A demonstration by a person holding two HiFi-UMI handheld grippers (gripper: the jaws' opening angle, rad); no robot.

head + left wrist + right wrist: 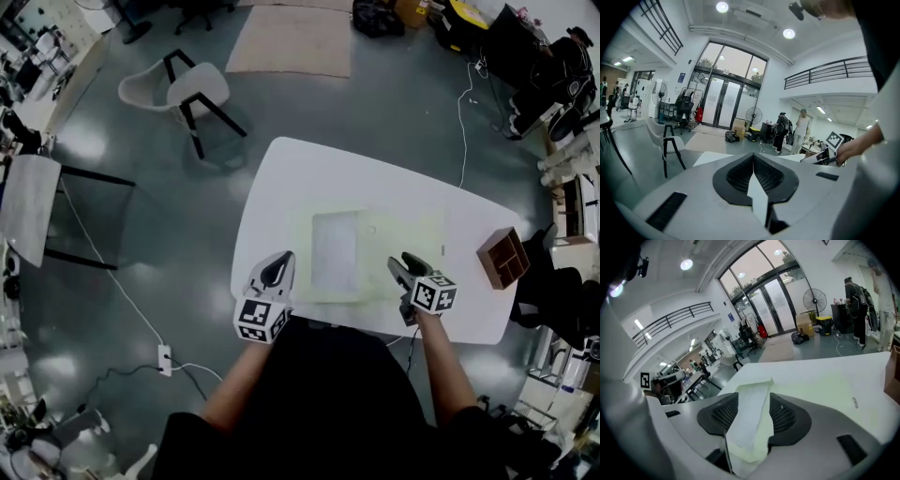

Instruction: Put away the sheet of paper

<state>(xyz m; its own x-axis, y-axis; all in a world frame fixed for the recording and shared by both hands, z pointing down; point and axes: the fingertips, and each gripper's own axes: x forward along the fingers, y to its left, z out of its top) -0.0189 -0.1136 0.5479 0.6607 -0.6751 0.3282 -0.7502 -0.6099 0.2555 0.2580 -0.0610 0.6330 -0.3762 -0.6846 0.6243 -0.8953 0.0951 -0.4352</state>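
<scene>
A pale green folder (403,234) lies open on the white table (309,169), with the sheet of paper (336,251) on its left half. My left gripper (281,261) is at the folder's left edge. In the left gripper view its jaws (753,164) are shut, with a thin white strip pinched edge-on between them. My right gripper (401,265) hovers over the folder's near right part. Its jaws (752,404) stand wide apart, and the folder (754,446) with the paper (747,413) shows flat in the gap, with no pad pressing on it.
A brown wooden box (502,256) with compartments stands at the table's right end. A small label (441,249) lies beside the folder. Two chairs (187,94) stand on the floor beyond the table's far left. A cable (112,281) runs across the floor at left.
</scene>
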